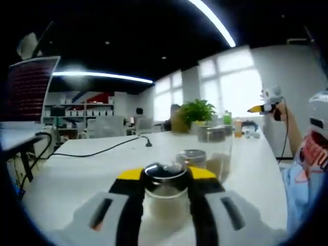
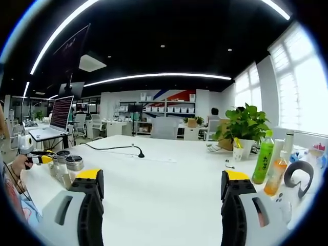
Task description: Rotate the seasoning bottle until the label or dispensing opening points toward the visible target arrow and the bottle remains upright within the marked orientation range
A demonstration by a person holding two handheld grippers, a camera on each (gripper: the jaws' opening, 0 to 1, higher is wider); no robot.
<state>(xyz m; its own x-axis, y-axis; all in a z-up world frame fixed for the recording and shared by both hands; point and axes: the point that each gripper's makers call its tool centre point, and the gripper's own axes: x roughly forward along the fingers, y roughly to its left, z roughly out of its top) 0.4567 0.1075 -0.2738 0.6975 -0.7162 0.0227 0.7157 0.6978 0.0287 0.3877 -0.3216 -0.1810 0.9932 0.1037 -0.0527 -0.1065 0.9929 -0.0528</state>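
- While the left claw clamps the clear glass seasoning bottle near the white worktop's edge, turning is underway.
- Right claw gapes wide, empty.
- Next, I judge: twist it upright; no arrow seen.

Left tool black jaws, yellow tips, white body; seasoning bottle clear, dark cap; desk white; green bottle; orange bottle.
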